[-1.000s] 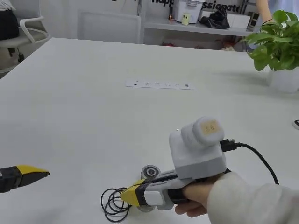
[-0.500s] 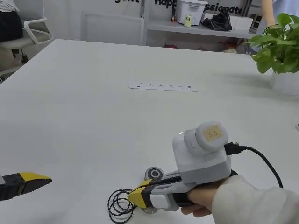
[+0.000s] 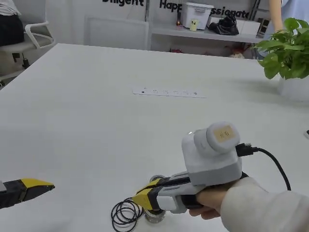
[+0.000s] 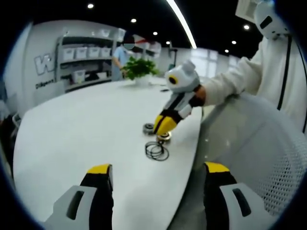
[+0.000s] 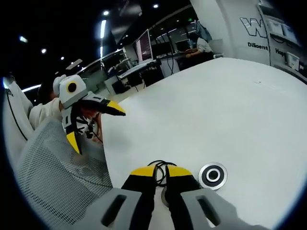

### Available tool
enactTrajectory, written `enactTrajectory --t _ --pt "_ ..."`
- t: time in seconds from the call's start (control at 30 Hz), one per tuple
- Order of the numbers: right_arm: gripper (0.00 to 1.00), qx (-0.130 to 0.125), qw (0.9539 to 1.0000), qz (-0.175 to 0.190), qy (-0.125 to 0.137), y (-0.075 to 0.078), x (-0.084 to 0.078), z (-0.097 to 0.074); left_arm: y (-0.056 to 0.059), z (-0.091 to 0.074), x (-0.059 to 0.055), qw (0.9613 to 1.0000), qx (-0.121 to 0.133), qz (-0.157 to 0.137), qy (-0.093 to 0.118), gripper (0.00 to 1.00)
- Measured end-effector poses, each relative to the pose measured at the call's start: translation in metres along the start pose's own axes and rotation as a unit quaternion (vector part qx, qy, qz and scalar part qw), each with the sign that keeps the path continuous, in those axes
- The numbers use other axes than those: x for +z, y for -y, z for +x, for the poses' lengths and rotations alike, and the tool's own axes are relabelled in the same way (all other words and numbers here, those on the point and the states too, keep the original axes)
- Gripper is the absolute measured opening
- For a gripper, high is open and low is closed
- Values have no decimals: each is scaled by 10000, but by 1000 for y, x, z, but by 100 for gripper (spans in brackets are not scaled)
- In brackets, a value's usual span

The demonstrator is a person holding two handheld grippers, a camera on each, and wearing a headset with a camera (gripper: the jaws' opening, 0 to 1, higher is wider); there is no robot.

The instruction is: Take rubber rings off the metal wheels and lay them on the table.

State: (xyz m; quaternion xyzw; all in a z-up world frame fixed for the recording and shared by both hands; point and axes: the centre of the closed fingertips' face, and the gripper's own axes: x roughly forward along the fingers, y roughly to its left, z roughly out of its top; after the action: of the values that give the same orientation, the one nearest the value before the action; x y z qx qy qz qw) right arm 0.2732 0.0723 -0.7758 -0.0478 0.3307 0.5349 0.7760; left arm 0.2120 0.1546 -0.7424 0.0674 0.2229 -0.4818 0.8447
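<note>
Working at a metal wheel, right hand-held gripper nearly closed; left hand-held gripper apart. Rubber rings judged light, stretchy: pinch the outer edge.

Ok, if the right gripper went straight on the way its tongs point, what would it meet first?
Probably the loose pile of thin black rubber rings, lying just ahead of the tongs of the right gripper, though depth is unclear.

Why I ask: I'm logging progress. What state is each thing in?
Left gripper: open, empty.
Right gripper: jaws nearly together at the near wheel; grip unclear.
Rubber rings: loose, lying on the table.
near wheel: on the table, partly hidden.
far wheel: lying flat, free of both grippers.
</note>
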Motion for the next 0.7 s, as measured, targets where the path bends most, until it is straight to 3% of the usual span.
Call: enactTrajectory --t 0.17,0.4,0.7 --pt "8 10 9999 -83 124 -2 8 -7 -4 0 1 9999 70 -78 34 79" --pt "23 10 9995 -130 274 3 20 -22 -5 0 4 9998 168 -98 60 80" --pt "43 -153 9983 -375 411 13 29 -65 -1 -6 7 9995 283 -137 84 82"
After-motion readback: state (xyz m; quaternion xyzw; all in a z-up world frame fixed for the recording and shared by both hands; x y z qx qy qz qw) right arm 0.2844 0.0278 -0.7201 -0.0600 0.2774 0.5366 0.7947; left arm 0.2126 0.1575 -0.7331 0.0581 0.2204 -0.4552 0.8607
